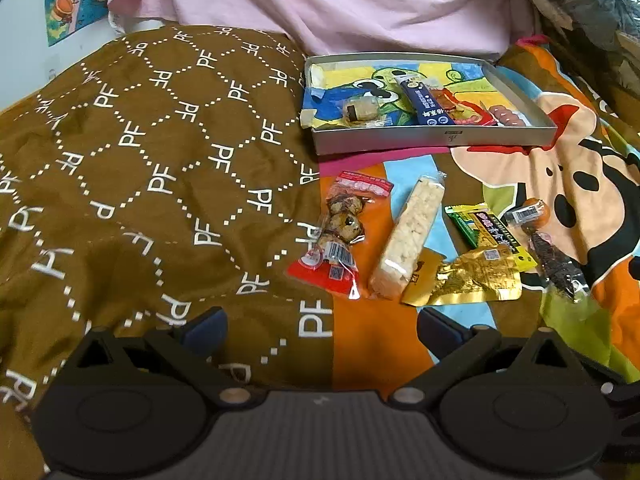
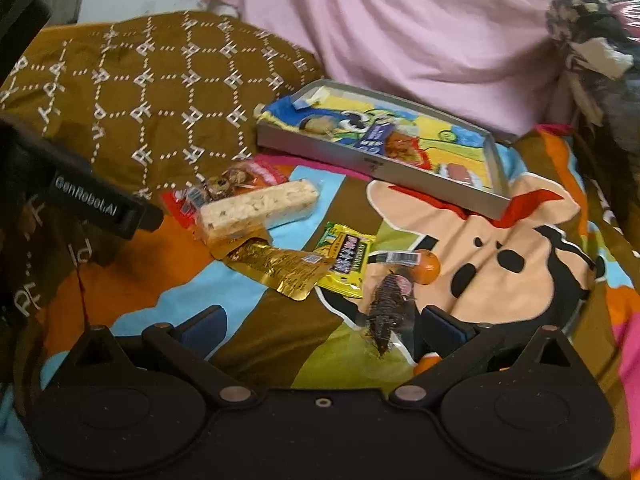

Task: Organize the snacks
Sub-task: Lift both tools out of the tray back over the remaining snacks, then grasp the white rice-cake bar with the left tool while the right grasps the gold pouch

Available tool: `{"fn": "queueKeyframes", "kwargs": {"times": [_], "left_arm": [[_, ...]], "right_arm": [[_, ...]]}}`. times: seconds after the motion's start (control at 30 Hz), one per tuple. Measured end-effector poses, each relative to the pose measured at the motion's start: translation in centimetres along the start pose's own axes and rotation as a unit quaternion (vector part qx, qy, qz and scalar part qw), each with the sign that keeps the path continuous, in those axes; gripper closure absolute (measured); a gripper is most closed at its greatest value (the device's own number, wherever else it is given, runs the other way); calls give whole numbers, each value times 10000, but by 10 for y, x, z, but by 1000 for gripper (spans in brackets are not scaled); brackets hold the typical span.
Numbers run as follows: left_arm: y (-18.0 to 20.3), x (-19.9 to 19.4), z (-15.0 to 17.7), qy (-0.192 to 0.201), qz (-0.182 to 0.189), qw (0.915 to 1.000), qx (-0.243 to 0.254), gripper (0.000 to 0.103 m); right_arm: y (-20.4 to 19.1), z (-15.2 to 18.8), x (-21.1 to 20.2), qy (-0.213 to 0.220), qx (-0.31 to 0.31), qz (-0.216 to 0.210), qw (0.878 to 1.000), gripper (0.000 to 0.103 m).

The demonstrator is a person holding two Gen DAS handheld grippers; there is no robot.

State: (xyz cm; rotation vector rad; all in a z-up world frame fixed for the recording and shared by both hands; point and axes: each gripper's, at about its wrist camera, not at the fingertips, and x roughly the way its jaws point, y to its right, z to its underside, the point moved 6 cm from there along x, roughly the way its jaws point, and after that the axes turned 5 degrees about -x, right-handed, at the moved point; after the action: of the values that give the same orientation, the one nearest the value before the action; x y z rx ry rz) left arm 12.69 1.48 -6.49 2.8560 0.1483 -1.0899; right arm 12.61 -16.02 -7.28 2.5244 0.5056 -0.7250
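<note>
Both claws hung wide open over the bed and held nothing. Ahead of the left gripper (image 1: 322,326) lay the loose snacks: a red-ended packet of brown lumps (image 1: 338,238), a pale nougat bar (image 1: 406,240) just to its right, and a gold foil pouch (image 1: 468,280) tucked partly under a yellow-green packet (image 1: 486,236). Beyond them sat the shallow tray (image 1: 440,142), already holding a blue stick pack (image 1: 424,104) and a few smaller sweets.

The right gripper (image 2: 322,326) hovered nearest a dark crinkly packet (image 2: 386,306), which lay between its open fingers, touching an orange sweet (image 2: 428,266) at its far end.

The risk, to my eye, was the soft bedcover (image 2: 140,280): a claw pressing down could pinch cloth along with a wrapper, or drag a neighbour, since the foil pouch and yellow-green packet overlapped. The slick wrappers might also slip free on the way to the tray.
</note>
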Motion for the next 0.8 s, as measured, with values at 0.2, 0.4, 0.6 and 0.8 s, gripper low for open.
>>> {"fn": "queueKeyframes", "kwargs": {"times": [0.2,0.4,0.6,0.8], "left_arm": [[3,14,-12,4,122,9998,149,0],[9,29,-23,-3,343,9991,242,0],[15,41,-32,-35,723,9967,371,0],[21,51,-41,-137,1021,9930,579,0]], "right_arm": [[-1,-1,24,-161,-248,-284,9992,1],[2,-7,43,-104,-350,-560,9978,1],[-5,-16,57,66,-834,-948,9920,1],[-8,-27,76,209,-1187,-1469,9818,1]]}}
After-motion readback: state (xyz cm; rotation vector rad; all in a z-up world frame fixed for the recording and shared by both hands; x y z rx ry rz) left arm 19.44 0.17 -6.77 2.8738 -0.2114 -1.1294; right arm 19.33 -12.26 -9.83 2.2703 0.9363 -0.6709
